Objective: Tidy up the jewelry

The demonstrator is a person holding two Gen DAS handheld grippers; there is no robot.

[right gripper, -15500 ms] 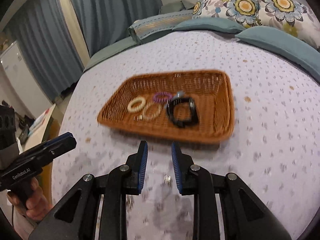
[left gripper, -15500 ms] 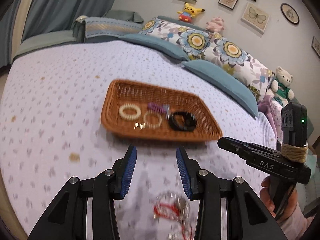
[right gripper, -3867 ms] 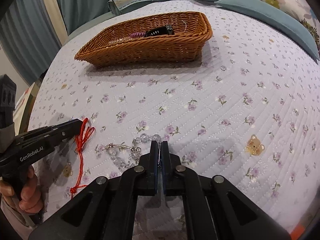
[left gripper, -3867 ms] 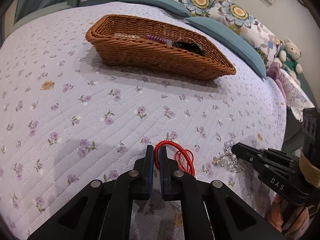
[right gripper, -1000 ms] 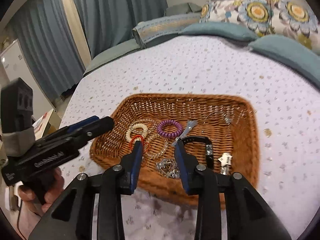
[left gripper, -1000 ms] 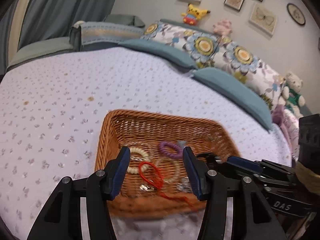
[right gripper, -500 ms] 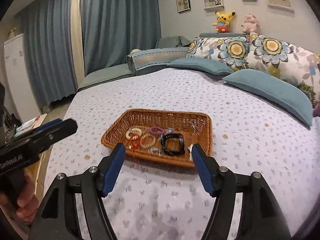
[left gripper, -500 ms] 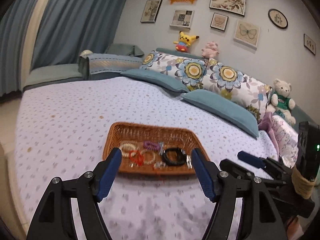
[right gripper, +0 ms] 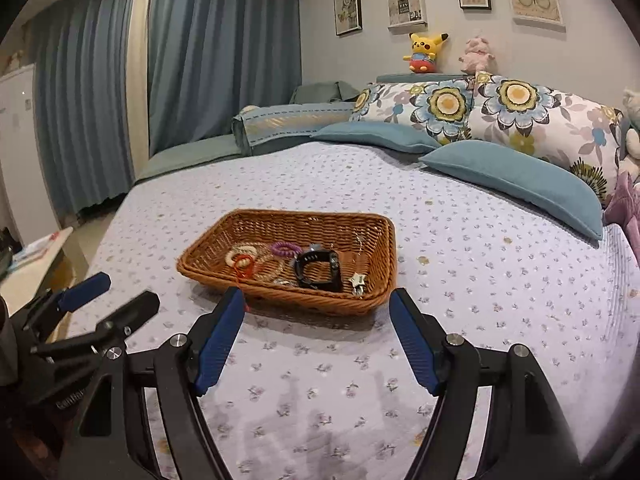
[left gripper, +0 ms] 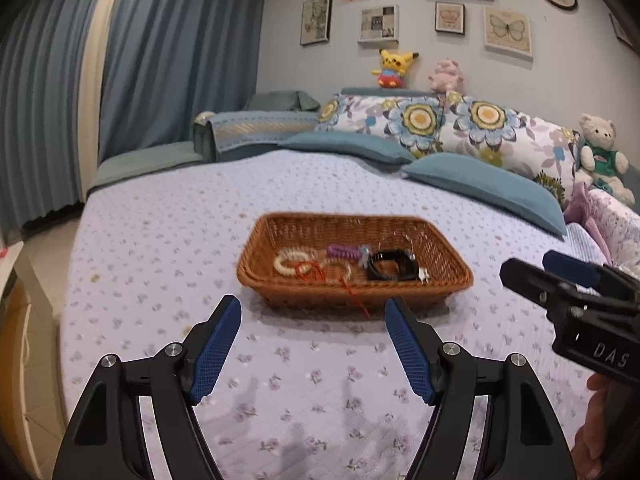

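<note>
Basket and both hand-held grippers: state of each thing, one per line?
Basket: upright on the bed, holding jewelry.
Red cord: in the basket, tail hanging over the front rim.
Black watch: lying in the basket.
Left hand-held gripper: open, empty.
Right hand-held gripper: open, empty.

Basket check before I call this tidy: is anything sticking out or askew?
Yes. The red cord bracelet lies in the wicker basket, but its tail trails over the near rim onto the bedspread. The other pieces sit inside.

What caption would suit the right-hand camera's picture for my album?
Open right gripper above a floral bedspread, facing a wicker basket holding bracelets and a black watch.
</note>
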